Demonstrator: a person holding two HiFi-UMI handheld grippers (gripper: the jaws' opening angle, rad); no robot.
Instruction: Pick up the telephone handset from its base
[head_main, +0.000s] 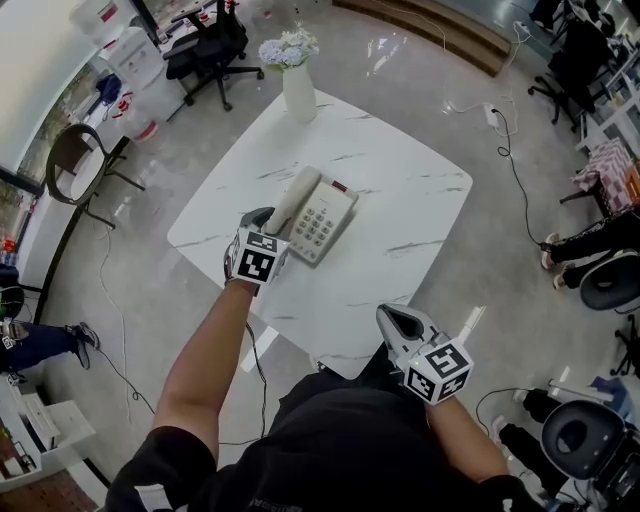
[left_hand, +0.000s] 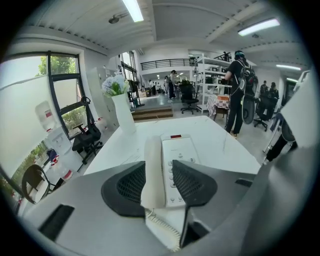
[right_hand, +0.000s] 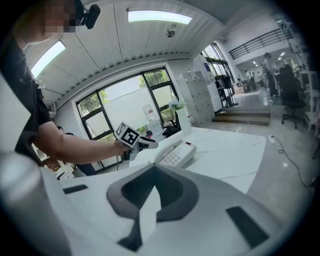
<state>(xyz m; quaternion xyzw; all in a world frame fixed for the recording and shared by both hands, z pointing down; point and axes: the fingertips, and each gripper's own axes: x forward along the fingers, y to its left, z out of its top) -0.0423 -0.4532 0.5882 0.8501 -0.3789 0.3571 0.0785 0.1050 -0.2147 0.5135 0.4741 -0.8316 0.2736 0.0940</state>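
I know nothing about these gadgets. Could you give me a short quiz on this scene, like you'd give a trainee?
1. True or false: the handset lies on its base.
2. What stands near the far edge of the table? A) a vase of flowers B) a desk lamp C) a mug
3. Fill in: the handset sits between the open jaws of the person's ____ tool.
Key: 1 true; 2 A; 3 left, the left tool.

Left tongs (head_main: 262, 216) extended, jaws apart; right tongs (head_main: 386, 314) held back, jaws together.
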